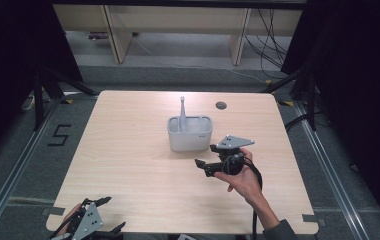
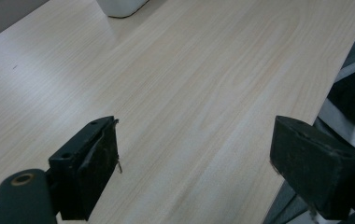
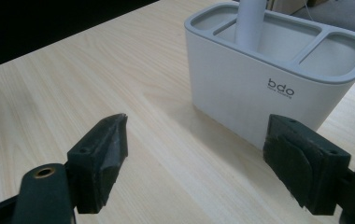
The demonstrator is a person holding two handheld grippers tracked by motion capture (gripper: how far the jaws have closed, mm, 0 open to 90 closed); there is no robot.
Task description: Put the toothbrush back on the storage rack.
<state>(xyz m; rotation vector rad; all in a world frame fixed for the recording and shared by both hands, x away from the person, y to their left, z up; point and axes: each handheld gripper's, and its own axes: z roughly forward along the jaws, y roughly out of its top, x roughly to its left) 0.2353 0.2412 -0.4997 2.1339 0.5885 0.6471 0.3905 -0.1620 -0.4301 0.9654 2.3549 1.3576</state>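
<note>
Your right gripper [image 1: 204, 166], right of centre in the high view, is black with a grey three-cornered plate on top and a black cable trailing down past your grey sleeve [image 1: 283, 231] at the lower right edge. Your left gripper [image 1: 98, 202], at the bottom left, carries the same grey plate, dotted with small holes. In both gripper views your jaws are blocky black pieces with worn pads, screw recesses, and a brass-ringed hole at the lower left.
</note>
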